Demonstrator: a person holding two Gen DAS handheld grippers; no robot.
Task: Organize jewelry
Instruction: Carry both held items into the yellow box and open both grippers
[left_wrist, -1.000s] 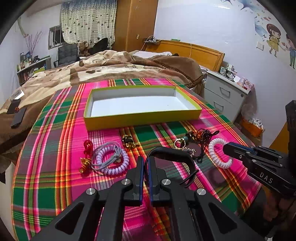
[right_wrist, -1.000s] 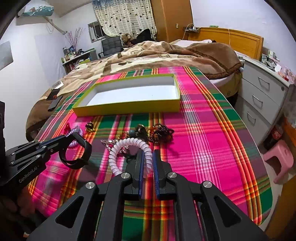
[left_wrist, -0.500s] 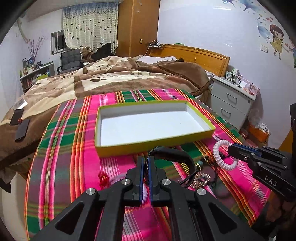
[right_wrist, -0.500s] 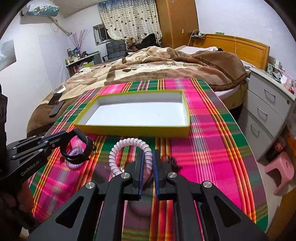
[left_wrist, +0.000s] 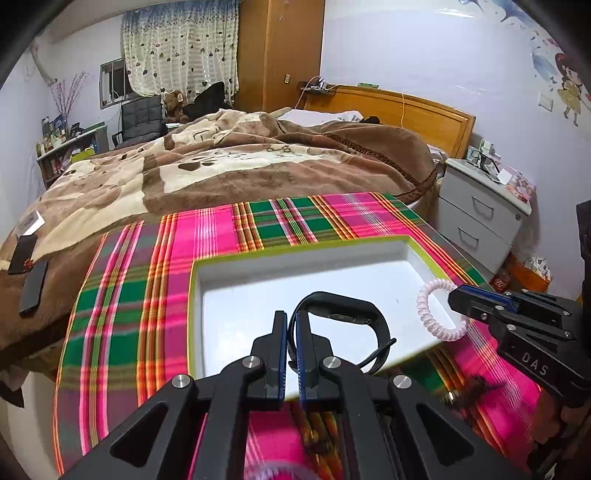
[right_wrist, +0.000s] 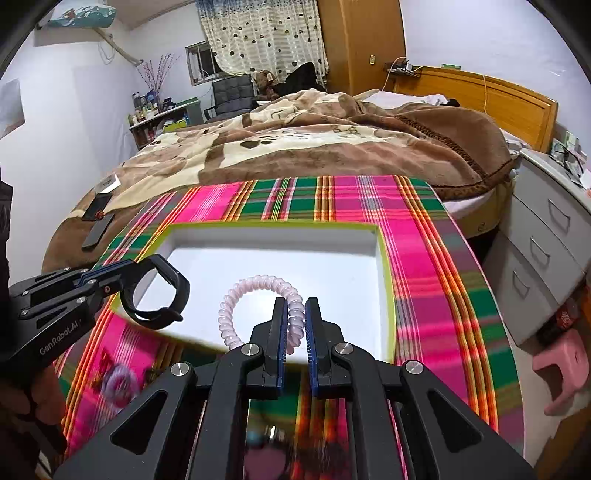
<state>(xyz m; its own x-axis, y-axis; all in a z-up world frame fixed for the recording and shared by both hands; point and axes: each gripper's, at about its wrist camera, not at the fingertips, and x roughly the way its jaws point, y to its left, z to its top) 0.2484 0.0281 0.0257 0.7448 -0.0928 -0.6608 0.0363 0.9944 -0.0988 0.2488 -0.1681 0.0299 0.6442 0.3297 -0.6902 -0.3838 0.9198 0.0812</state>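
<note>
Jewelry pieces hang in both grippers over the tray (left_wrist: 417, 258), a shallow white-floored box with a yellow-green rim on the plaid table (left_wrist: 125, 306). The left gripper (left_wrist: 291, 332) is pinched nearly closed on the strap of a black band (left_wrist: 347, 308), which looks like a watch or fitness band. The right gripper (right_wrist: 295, 321) is clamped on a pale pink coil tie (right_wrist: 255, 282), its jaws slightly apart around the spiral.

Both things seem light. The band is probably rubbery: it holds its loop but would flex, so the strap near the body is a fair place to grip. The coil looks springy and slick, and it may stretch or roll in the jaws; squeezing across one turn of the spiral, as here, should hold it.

From the left wrist, the band's loose tail and the right gripper (left_wrist: 465, 295) with the coil (left_wrist: 436, 314) near the tray's right edge show plainly. From the right wrist, the left gripper (right_wrist: 125, 267) and band (right_wrist: 162, 291) hang over the tray's left rim, and a blurred purple coil (right_wrist: 118, 380) lies on the cloth below, barely visible in the other view.
</note>
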